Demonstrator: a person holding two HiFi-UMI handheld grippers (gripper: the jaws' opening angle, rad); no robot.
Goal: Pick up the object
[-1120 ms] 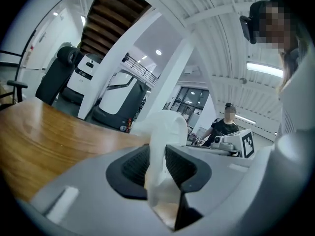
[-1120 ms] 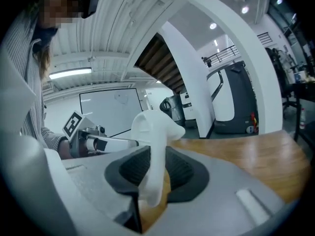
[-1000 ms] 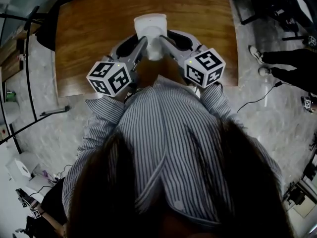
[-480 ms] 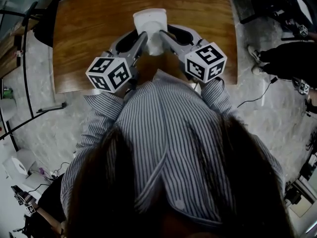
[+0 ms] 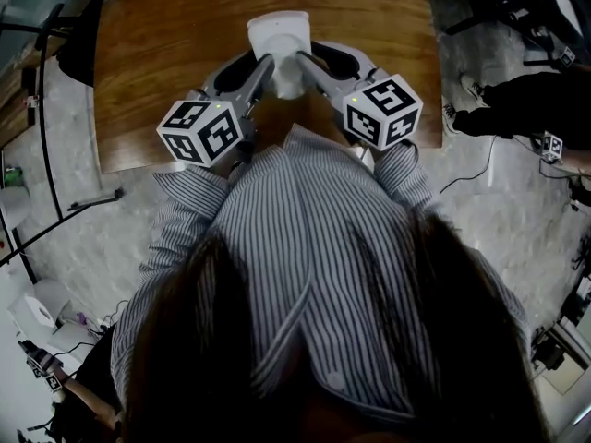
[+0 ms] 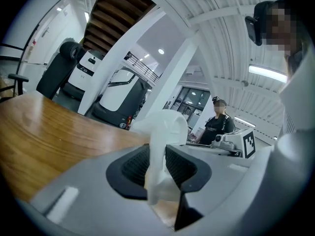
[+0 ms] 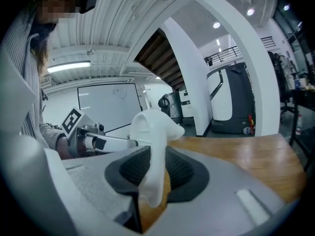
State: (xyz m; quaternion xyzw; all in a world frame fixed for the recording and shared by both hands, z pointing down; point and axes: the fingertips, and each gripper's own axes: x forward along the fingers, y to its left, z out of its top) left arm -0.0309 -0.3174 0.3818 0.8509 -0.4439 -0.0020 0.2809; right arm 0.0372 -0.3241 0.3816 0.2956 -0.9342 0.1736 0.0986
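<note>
We have the white object [image 5: 279, 33] over the middle of the wooden table [image 5: 157, 63]; we cannot tell whether it rests on the table or hangs just above. Our left gripper [image 6: 158, 167] pinches its thin left wall. Our right gripper [image 7: 153, 173] pinches the right wall. Both reach in from the table's near edge.

Lower half of white object [image 5: 279, 40] behind the jaws

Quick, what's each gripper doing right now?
Left gripper: closed on the wall of the white container.
Right gripper: closed on the white container's opposite wall.
</note>
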